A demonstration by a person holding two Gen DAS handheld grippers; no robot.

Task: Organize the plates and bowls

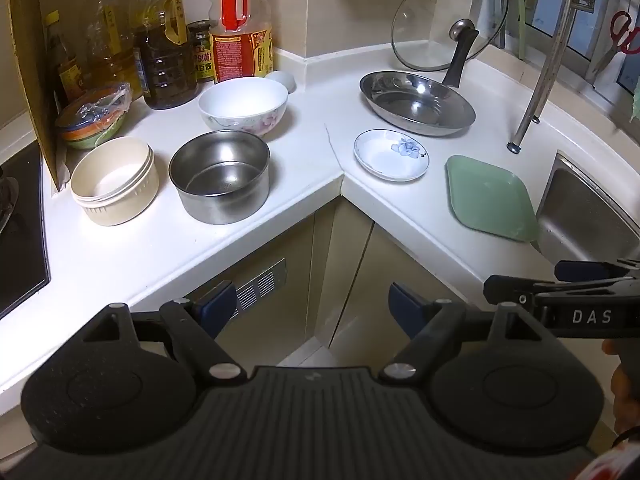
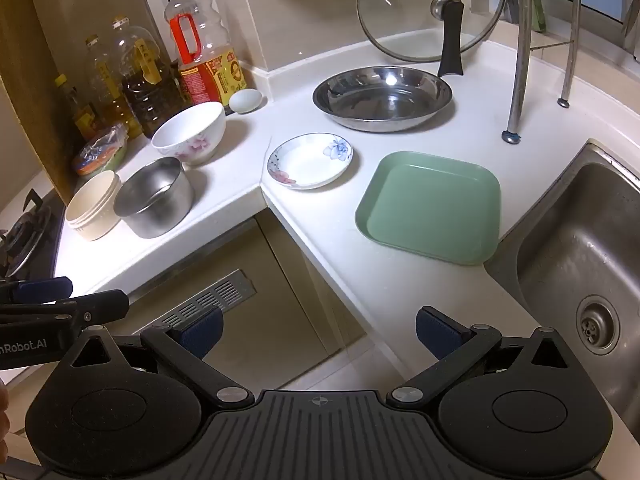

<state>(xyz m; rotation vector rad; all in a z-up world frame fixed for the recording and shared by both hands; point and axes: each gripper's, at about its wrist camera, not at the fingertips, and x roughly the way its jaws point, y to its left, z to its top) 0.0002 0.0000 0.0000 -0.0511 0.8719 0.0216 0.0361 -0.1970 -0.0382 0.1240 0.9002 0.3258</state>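
Observation:
On the white corner counter stand a cream tub, a steel bowl and a white flowered bowl. To the right lie a small flowered plate, a steel dish and a square green plate. My left gripper is open and empty, back from the counter's inner corner. My right gripper is open and empty too, short of the green plate.
Oil and sauce bottles line the back left wall. A glass lid leans behind the steel dish. A steel sink lies right of the green plate, rack legs stand behind it, and a gas hob is far left.

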